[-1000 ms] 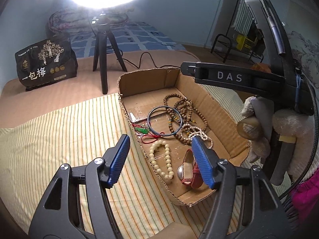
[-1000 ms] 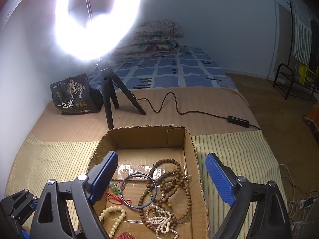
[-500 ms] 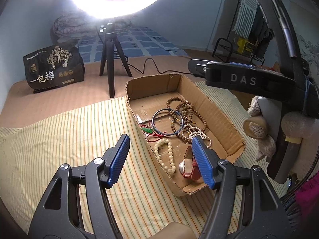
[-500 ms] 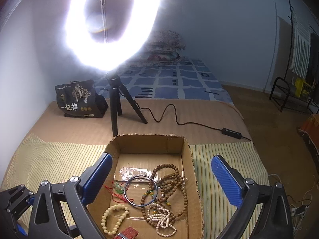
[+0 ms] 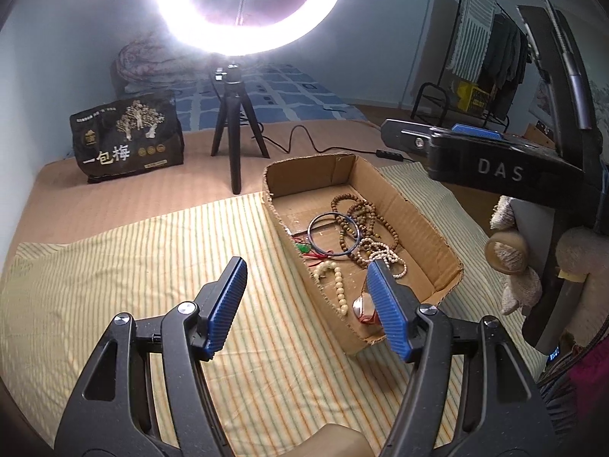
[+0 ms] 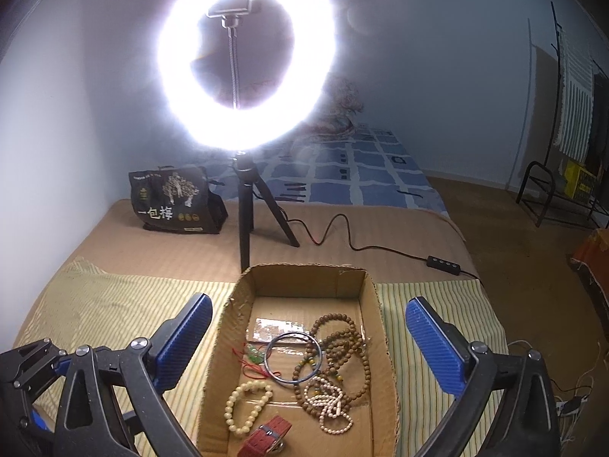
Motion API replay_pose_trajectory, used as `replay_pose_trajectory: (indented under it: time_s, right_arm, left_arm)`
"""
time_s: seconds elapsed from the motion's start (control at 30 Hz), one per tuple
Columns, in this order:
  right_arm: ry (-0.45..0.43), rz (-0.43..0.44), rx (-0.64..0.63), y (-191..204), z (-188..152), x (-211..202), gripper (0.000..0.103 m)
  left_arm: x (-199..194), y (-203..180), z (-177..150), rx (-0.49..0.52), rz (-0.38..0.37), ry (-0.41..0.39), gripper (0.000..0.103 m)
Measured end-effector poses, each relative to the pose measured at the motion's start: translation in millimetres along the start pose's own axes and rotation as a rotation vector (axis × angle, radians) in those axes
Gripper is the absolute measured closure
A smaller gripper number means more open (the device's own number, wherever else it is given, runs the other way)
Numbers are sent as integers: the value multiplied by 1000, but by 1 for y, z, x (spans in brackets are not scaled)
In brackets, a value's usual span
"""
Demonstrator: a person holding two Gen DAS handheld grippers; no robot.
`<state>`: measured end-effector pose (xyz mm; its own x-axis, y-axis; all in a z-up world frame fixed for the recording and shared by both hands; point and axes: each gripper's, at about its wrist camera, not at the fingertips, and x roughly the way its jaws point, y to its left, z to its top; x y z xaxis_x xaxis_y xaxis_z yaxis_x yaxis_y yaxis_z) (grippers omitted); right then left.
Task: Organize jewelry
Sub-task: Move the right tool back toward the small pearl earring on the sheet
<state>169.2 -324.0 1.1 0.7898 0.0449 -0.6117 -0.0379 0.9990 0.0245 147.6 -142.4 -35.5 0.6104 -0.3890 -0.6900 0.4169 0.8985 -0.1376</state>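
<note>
A shallow cardboard box lies on a striped cloth. In it are a dark bangle, brown wooden bead strings, a white bead string, a cream bead bracelet, a green pendant on red cord and a red-strapped watch. My left gripper is open and empty, above the cloth at the box's near left corner. My right gripper is open and empty, raised above the box.
A lit ring light on a black tripod stands behind the box, its cable and switch trailing right. A black printed bag sits at the back left. A clothes rack stands far right.
Both grippers have lifted and drawn back from the box, so it looks smaller and the ring light is fuller in view. Both stay open and empty.
</note>
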Motion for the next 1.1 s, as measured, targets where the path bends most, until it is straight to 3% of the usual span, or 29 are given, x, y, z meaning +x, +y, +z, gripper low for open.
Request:
replay_pose_trajectory:
  time_s: [0.5,0.9,1.1]
  right_arm:
    - [-39,137,-43,48,-21,-36,0]
    - [15,266,-48,91,-42,-24,1]
    - [55,328,-110,121,-55,-12,12]
  left_arm:
    - [-53,50,-31,-33,80,-10,35]
    - [-97,103,-70,-96,163,1,35]
    - [-108,122,-88,-134,183,7,35]
